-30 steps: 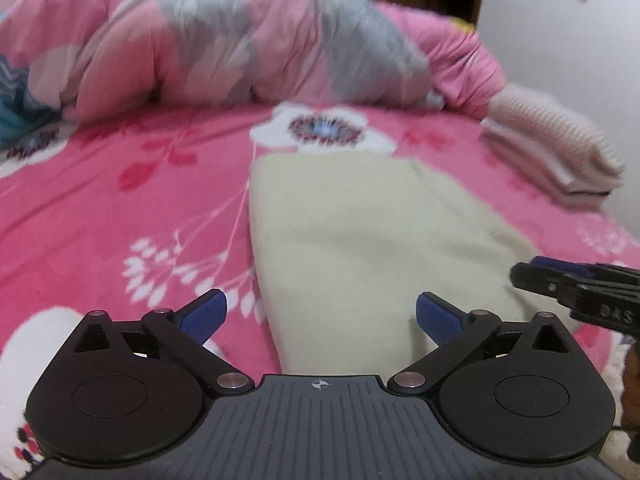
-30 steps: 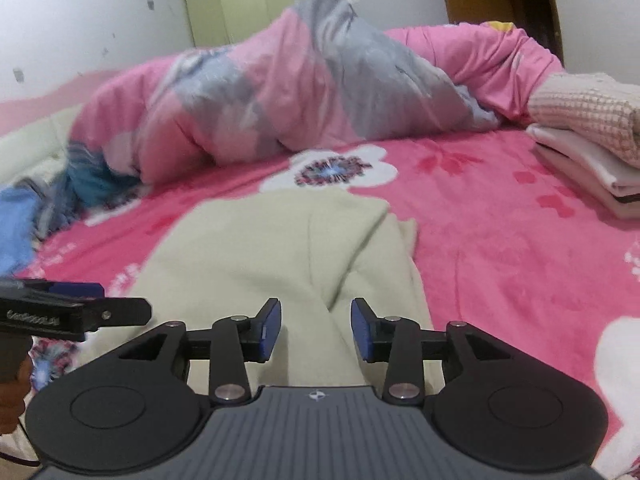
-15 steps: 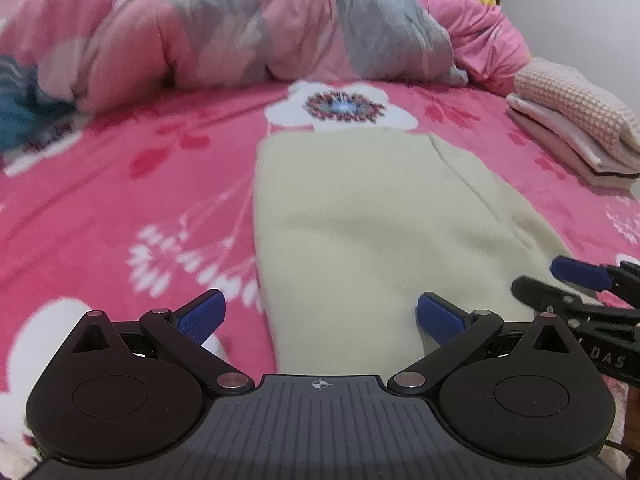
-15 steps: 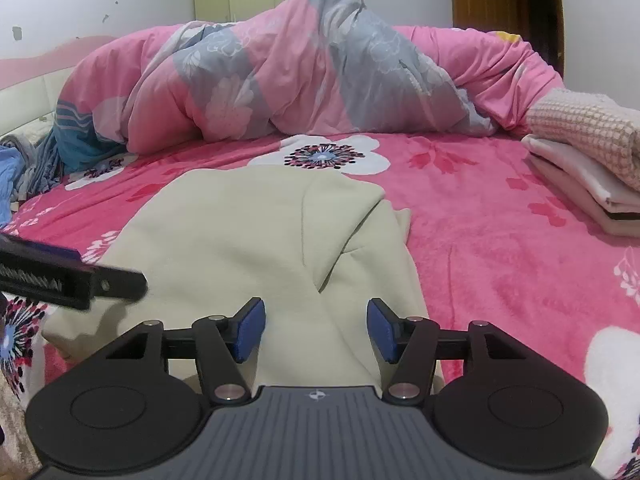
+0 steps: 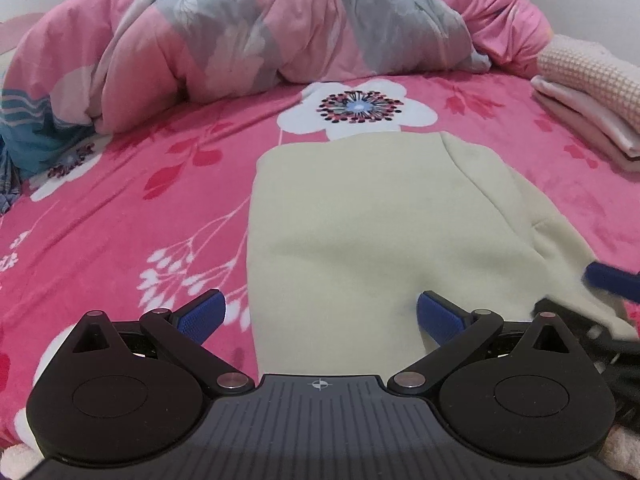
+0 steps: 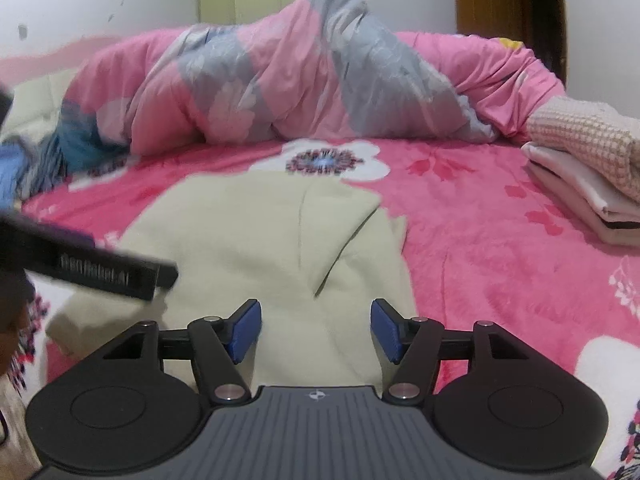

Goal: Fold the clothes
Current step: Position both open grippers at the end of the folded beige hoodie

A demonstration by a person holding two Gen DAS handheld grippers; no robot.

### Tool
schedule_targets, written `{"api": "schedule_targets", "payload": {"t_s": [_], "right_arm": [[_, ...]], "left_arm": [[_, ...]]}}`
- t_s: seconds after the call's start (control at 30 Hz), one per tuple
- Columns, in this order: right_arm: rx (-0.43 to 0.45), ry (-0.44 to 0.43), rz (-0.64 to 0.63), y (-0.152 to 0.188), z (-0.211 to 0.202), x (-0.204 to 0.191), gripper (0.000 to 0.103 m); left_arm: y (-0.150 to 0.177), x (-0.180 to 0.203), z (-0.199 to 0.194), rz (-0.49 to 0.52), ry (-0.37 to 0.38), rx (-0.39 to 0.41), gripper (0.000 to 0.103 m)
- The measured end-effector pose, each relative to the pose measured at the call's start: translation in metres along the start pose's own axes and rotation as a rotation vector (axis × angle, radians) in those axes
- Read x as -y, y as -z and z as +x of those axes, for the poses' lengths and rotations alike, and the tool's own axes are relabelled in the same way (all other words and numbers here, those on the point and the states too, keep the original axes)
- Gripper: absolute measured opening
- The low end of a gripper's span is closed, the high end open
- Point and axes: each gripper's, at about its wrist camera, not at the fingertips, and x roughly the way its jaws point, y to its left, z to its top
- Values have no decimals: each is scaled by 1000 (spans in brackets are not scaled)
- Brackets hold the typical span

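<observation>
While the cream garment (image 5: 360, 216) lies flat, the left gripper (image 5: 320, 316) gapes empty; right gripper (image 6: 316, 330) just released, widening.

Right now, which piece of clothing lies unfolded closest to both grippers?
The cream garment, spread flat directly ahead of them; the other clothes sit folded in a stack at the far right.

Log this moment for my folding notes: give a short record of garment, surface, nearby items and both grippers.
garment: cream garment, partly folded, flat on the bed
surface: pink floral blanket
behind: bunched quilt
right side: folded stack
left gripper: jaws open, nothing held, over the garment's near edge
right gripper: jaws just been opening, nothing between them
</observation>
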Motion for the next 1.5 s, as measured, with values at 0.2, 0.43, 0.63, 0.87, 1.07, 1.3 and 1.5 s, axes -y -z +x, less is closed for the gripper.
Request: {"api": "schedule_targets", "payload": {"t_s": [0.2,0.43,0.63,0.87,1.07,1.3,1.5], "right_arm": [[81,-3,-6,-13,-5,5,54],[22,-19,-14,6,23,5,39],[14,-13,-26,7,21,1,39],[12,-5,-36,7,21,-1,39],[11,-4,-39,7,21,-1,39],[11,-6,-38,6,22,0,39],[11,-7,-38,6,22,0,39]], "left_arm": [[-1,-8,3,-60,34,-35,103],[0,-13,6,-96,67,-53,103],[0,-17,8,-117,86,-63,103],[0,-21,9,-133,104,-72,103],[1,-22,10,-132,106,-72,103],[1,-20,9,-137,103,-73,103],[1,-20,9,-140,101,-76,103]]}}
